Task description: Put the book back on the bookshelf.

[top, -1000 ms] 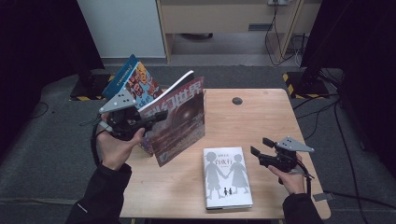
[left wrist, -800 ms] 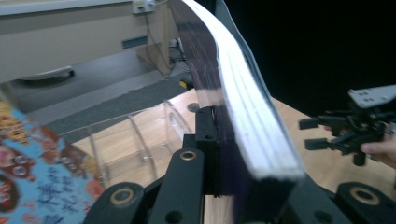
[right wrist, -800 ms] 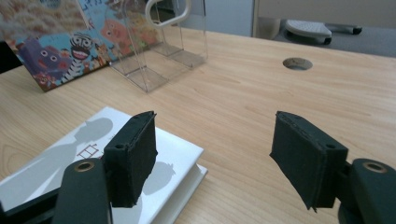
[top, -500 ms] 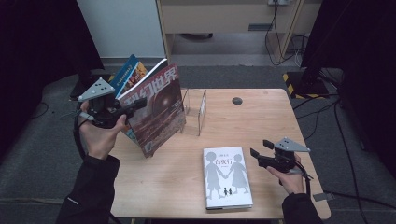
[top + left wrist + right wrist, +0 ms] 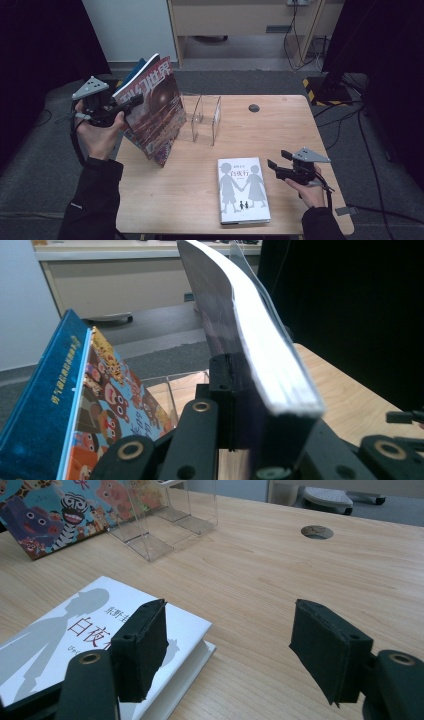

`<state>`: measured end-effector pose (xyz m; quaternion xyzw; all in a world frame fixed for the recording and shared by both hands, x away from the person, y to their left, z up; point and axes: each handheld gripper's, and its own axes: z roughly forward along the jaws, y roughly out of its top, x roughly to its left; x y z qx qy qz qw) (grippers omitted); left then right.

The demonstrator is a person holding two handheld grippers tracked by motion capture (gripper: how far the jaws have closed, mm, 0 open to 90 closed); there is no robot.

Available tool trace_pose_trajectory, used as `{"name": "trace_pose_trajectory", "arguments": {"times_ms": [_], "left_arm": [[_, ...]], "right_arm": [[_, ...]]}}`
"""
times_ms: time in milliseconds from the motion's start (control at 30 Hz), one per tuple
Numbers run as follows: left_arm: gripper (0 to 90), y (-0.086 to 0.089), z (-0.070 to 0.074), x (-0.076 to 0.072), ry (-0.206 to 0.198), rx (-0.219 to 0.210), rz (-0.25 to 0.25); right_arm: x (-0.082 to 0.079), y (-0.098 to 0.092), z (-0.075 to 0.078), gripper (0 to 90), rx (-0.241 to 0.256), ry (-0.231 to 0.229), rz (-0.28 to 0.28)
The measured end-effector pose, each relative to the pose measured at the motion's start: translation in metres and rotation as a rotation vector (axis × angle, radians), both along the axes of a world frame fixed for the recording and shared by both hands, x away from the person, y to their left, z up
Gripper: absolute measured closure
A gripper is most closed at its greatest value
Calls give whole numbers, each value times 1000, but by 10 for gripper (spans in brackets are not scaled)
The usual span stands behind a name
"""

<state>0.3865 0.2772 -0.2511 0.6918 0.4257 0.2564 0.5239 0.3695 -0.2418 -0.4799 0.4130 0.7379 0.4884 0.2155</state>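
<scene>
My left gripper [image 5: 122, 106] is shut on a thick magazine with a dark red cover [image 5: 155, 107] and holds it nearly upright over the table's left edge. In the left gripper view the magazine's page edge [image 5: 260, 350] rises from between the jaws of the left gripper [image 5: 250, 410]. Just behind it lean a blue book [image 5: 40, 405] and a colourful cartoon-animal book [image 5: 117, 390]. A white book with two grey silhouettes [image 5: 242, 190] lies flat near the front edge. My right gripper [image 5: 278, 159] rests just right of it, open and holding nothing [image 5: 235, 647], and the white book's corner [image 5: 65, 635] lies under its left pad.
A clear acrylic book stand [image 5: 205, 120] stands mid-table, right of the magazine, also seen as the clear stand [image 5: 165, 520] in the right gripper view. A round cable hole [image 5: 254, 107] sits at the back. The wooden table [image 5: 300, 125] is bare on its right half.
My left gripper has carried the magazine leftward and slightly up, uncovering the acrylic stand. The right gripper and the white book have stayed still.
</scene>
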Motion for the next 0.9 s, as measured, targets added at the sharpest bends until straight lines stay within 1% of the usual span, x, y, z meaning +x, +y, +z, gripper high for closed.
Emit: {"name": "trace_pose_trajectory", "arguments": {"times_ms": [133,267,600,700,900], "left_arm": [[833,0,-4,11,5,6,24],[833,-1,-9,21,12,7,38],[833,-11,-21,45,28,-21,50],[833,-15,-25,52,27,-32,55],[832,-22,-35,68,39,-38,62]], "right_arm": [[0,0,-1,305,-2,6,0],[0,-1,-1,306,-3,5,-1],[1,1,-3,307,-20,13,7],[1,0,-3,307,-19,13,7],[2,0,-4,307,-23,16,7]]}}
